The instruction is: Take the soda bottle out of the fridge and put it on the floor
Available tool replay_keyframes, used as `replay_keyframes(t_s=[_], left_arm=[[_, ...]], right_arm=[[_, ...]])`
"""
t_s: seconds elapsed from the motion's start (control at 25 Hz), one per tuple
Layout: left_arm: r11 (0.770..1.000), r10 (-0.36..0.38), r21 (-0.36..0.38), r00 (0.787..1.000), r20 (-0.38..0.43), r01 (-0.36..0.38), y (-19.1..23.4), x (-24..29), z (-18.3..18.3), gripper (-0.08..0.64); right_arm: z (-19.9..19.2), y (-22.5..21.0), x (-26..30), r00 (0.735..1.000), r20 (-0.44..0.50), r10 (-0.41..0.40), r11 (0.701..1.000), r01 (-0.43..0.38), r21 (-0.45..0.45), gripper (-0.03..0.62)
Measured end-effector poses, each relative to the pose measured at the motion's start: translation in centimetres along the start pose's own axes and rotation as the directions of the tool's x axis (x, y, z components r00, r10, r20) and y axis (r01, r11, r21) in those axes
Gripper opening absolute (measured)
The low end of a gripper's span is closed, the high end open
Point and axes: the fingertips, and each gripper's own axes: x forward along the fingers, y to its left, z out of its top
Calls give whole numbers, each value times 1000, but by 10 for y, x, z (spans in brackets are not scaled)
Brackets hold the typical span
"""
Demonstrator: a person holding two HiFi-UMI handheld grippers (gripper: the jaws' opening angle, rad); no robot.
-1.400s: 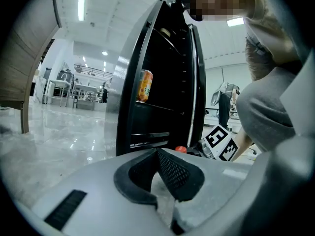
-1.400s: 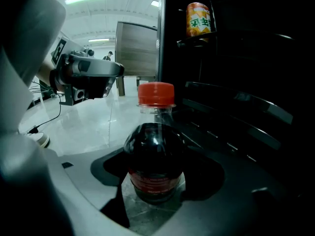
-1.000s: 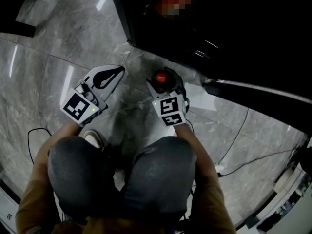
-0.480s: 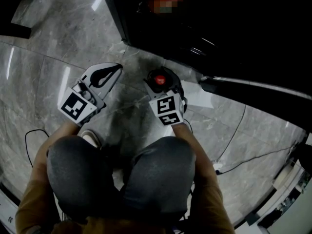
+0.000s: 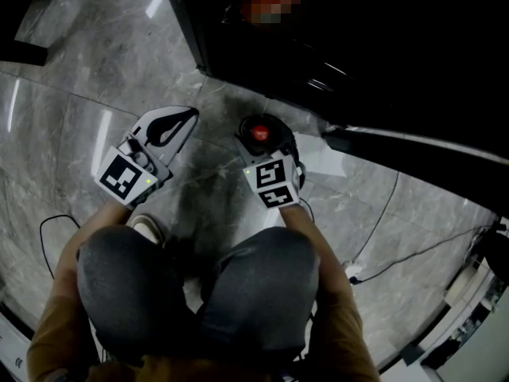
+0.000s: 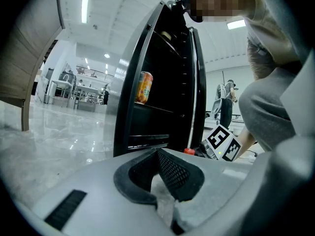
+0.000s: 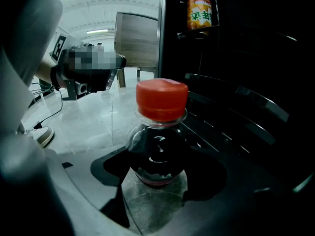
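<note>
The soda bottle (image 5: 260,131), dark with a red cap, stands upright low over the grey marble floor (image 5: 71,94), just in front of the open black fridge (image 5: 318,46). My right gripper (image 5: 267,138) is shut on its body; in the right gripper view the bottle (image 7: 160,132) fills the gap between the jaws (image 7: 158,175), and whether its base touches the floor is hidden. My left gripper (image 5: 188,118) hovers to the left of it, shut with nothing between its tips (image 6: 160,154).
An orange can (image 6: 144,87) sits on a fridge shelf, also seen in the right gripper view (image 7: 200,12). The fridge's open door (image 5: 413,143) juts out at the right. Cables (image 5: 413,253) trail on the floor. My knees and a shoe (image 5: 147,228) are close below.
Hardly anything differs. Both grippers keep nearly the same places, and the bottle stays held in the right one.
</note>
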Motion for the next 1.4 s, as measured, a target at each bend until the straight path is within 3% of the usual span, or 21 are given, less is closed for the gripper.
replay_keyframes(t_s=[0.52, 0.64, 0.72, 0.96, 1.08, 1.16, 1.28, 1.4], left_arm=[[999, -39, -26, 999, 10, 40, -8, 17, -3, 2], [998, -44, -39, 999, 16, 44, -6, 22, -4, 2], [998, -46, -41, 999, 26, 47, -5, 25, -4, 2], [998, -57, -36, 997, 43, 59, -8, 29, 0, 2], [996, -59, -67, 998, 23, 61, -10, 29, 2, 2], [995, -58, -79, 998, 6, 58, -12, 30, 9, 2], [996, -69, -55, 997, -19, 68, -34, 28, 31, 1], [997, -71, -12, 996, -59, 70, -56, 22, 56, 2]], right_arm=[[-20, -4, -38, 999, -52, -14, 1000, 14, 8, 299], [-25, -13, -50, 997, -37, -63, 998, 63, 18, 297], [-24, -21, -58, 994, -28, -109, 994, 110, 27, 187], [-20, -27, -69, 990, -27, -135, 989, 136, 53, 19], [-18, -30, -72, 992, -42, -121, 985, 125, 116, 3], [-11, -37, -74, 992, -38, -122, 969, 127, 210, 2], [-1, -35, -90, 991, -52, -124, 925, 134, 355, 2], [20, -22, -107, 990, -59, -128, 914, 141, 380, 0]])
